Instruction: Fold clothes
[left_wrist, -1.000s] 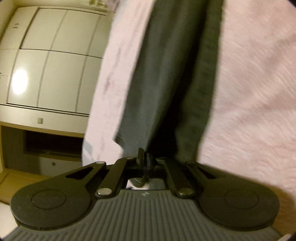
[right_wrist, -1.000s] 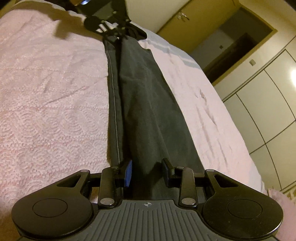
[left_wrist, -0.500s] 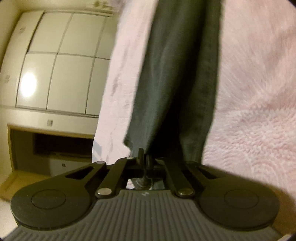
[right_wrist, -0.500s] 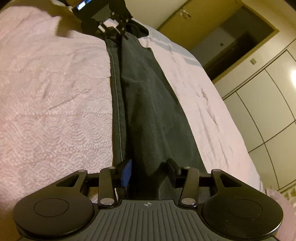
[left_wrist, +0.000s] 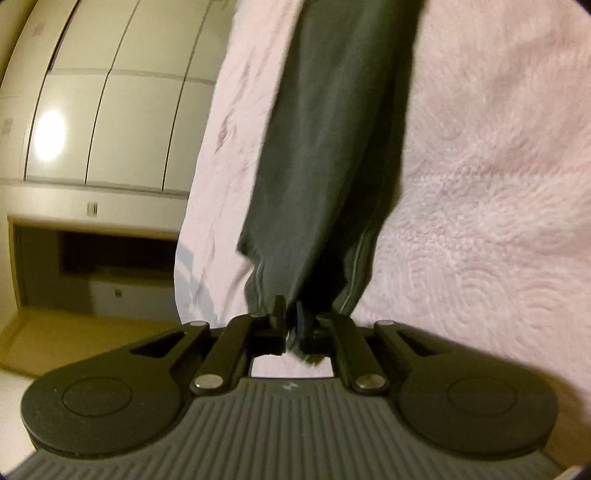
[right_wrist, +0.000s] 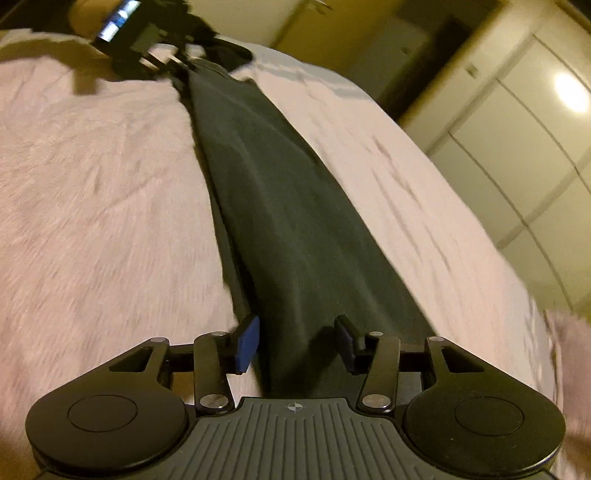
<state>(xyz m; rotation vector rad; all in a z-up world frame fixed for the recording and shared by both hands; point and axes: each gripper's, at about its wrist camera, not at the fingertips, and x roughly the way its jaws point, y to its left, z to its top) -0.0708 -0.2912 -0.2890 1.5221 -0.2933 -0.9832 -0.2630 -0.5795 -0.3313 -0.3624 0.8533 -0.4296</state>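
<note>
A long dark grey garment (right_wrist: 291, 206), folded lengthwise like trousers, lies stretched across a pink bedspread (right_wrist: 96, 221). It also shows in the left wrist view (left_wrist: 332, 155). My left gripper (left_wrist: 290, 317) is shut on one end of the garment and holds it slightly raised. It shows far off in the right wrist view (right_wrist: 166, 61). My right gripper (right_wrist: 297, 339) is at the opposite end. Its jaws stand apart on either side of the cloth without pinching it.
The pink bedspread (left_wrist: 480, 221) covers a bed that drops off along one side. Beyond that edge stand white wardrobe doors (left_wrist: 110, 110), also in the right wrist view (right_wrist: 517, 147), and a dark doorway (right_wrist: 424, 55). A pink object (right_wrist: 569, 350) sits at the right.
My right gripper's jaws have spread wider around the cloth end. My left gripper has pulled back a little, still gripping, and the garment end has lifted and bunched.
</note>
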